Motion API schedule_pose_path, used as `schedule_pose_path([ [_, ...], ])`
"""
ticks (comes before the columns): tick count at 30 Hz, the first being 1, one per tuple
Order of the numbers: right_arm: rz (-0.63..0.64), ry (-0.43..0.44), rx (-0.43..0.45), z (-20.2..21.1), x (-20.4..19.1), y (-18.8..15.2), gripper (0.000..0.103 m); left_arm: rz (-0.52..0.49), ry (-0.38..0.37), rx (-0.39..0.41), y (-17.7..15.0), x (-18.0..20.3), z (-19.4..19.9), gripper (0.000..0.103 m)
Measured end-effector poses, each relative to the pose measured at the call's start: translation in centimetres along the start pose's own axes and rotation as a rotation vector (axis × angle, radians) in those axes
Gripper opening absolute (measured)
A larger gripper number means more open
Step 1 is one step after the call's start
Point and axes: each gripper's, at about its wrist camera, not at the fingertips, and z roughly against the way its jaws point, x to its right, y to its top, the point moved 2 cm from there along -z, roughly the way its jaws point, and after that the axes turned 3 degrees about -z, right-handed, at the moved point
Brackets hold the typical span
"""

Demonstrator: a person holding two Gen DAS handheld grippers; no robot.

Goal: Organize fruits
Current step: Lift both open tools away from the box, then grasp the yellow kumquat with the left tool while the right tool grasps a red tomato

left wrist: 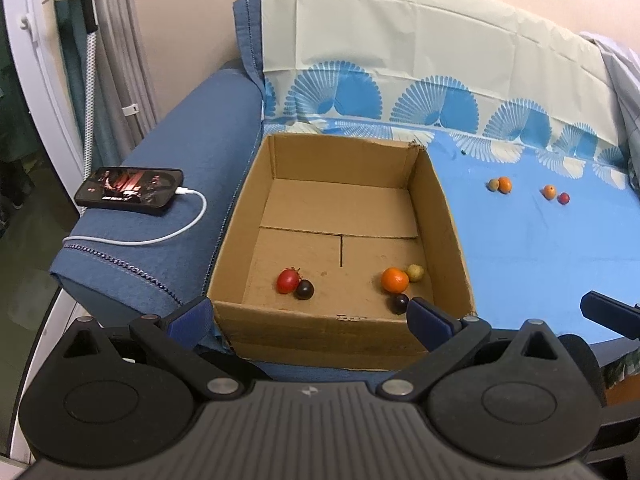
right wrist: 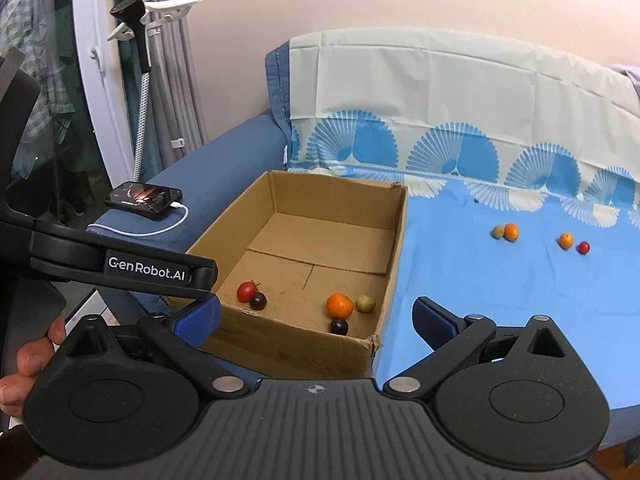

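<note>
Both the left gripper (left wrist: 310,312) and right gripper (right wrist: 316,318) stand apart, empty; the small round fruits (right wrist: 511,232) far right on the blue cloth (right wrist: 480,280) look light, smooth, likely to roll, best pinched across the middle

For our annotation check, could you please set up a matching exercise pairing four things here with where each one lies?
Things:
1. phone
2. red tomato
3. small red fruit
4. box

Places:
A. inside the box, left side
B. on the blue sheet, far right
C. on the sofa armrest
D. on the sofa seat, beside the armrest

Pairs: 1-C, 2-A, 3-B, 4-D
</note>
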Motion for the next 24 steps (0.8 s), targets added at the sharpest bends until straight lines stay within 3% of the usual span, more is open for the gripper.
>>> schedule_pose_path([
  [6,-0.046,-0.012,-0.01,-1.3,2.3,0.2,0.101,-0.033,-0.009,-0.026,1.1,1.8,-1.5,0.103],
  [11,-0.099,-0.079,0.007,-2.3,6.4,0.5,0.101,-0.098,-0.038,-0.022,3.0,4.8,-2.7,0.103],
  [19,-0.247,-0.275,0.063,-4.0,18.6,1.6,0.101,-0.133,-0.192,-0.055,8.6,12.8,-7.5,0.103],
  [24,-0.311,-0.395,0.104,-6.0,27.8,2.4,0.101,-0.167,-0.217,-0.057,13.1,19.6,-13.7,0.103],
])
